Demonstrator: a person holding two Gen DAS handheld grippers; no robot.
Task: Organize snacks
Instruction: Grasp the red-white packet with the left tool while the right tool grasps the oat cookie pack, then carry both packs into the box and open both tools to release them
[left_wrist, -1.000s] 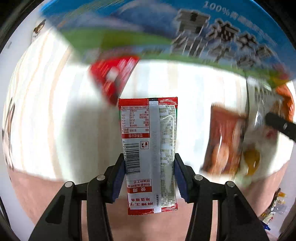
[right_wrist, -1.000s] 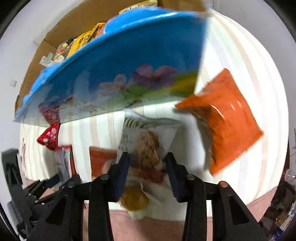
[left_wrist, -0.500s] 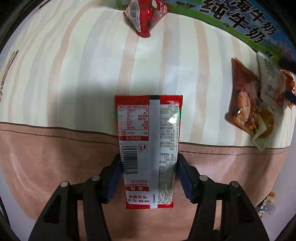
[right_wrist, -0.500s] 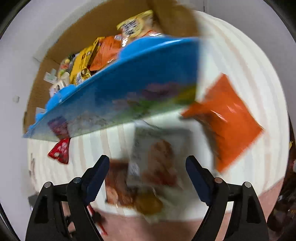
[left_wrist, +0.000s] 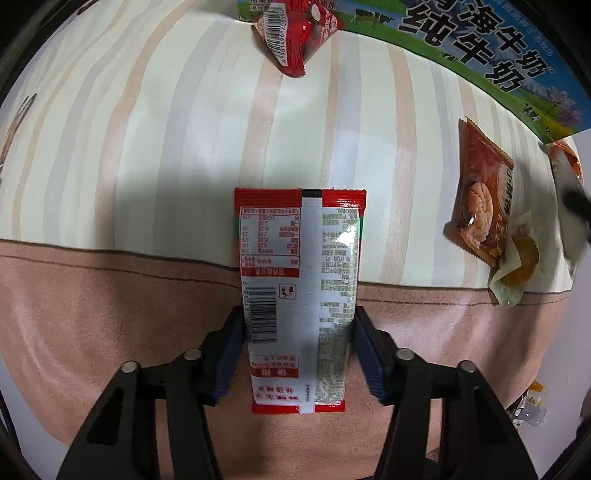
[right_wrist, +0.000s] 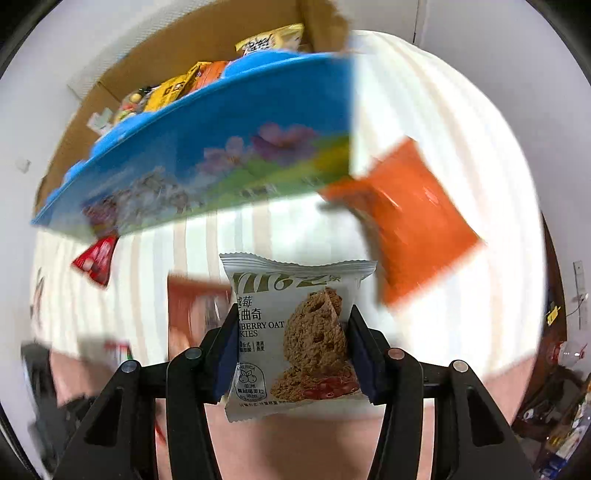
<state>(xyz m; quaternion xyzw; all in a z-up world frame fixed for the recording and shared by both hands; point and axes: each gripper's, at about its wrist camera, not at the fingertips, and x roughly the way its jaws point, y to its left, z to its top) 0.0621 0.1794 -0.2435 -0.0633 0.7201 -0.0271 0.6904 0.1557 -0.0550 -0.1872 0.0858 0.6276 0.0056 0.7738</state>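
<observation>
1. A blue cardboard milk carton box (right_wrist: 207, 155) printed with flowers, green grass and large Chinese characters stood on the cream striped tabletop (left_wrist: 155, 122), holding yellow and orange snack packs.
2. The left gripper (left_wrist: 299, 354) pinched a long red-and-silver foil sachet (left_wrist: 299, 295) by its side edges after its jaws closed further — back side up, barcode and nutrition table showing, long axis pointing away from the camera over the table's edge.
3. The right gripper (right_wrist: 291, 350), jaws just closed in, clamped a white cookie packet (right_wrist: 295, 332) reading "BERRY OAT" — upright, with a brown cookie pictured.
</observation>
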